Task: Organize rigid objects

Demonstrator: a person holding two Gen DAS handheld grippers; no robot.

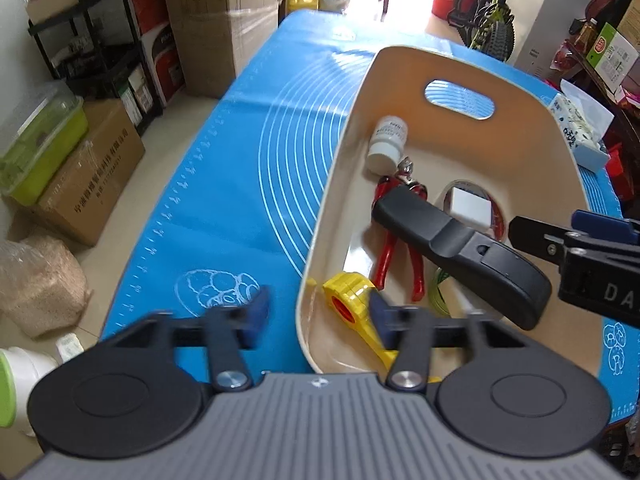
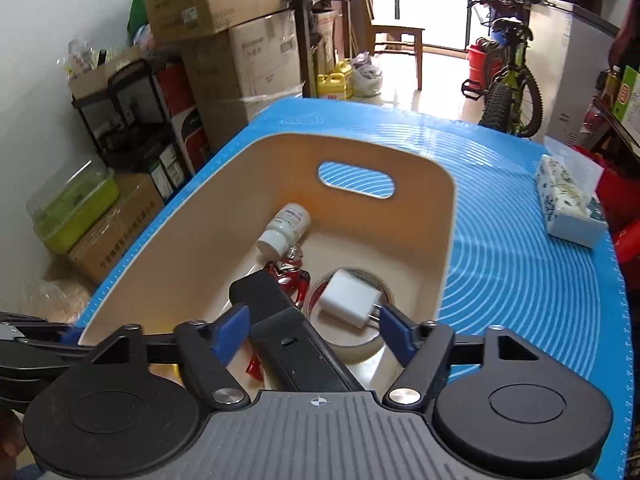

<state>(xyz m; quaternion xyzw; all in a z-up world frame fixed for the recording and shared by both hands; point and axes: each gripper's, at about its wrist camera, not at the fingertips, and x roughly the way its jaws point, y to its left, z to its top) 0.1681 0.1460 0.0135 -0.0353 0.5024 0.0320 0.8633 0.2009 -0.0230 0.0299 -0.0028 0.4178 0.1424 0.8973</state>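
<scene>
Now right gripper (image 2: 314, 336) jaws spread around long black plastic remote (image 2: 298, 344) over beige plastic bin (image 2: 444, 240); withdraw straight back. Left gripper (image 1: 314, 314) jaws spread, empty.

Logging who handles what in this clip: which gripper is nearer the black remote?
Right. The right gripper straddles the black remote over the beige bin, jaws open around its rear end. The left gripper hovers at the bin's near left rim, beside the yellow tool.

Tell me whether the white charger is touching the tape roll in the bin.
Touching. The right wrist view shows the white charger lying on top of the tape roll, its body resting across the roll's ring inside the beige bin.
</scene>
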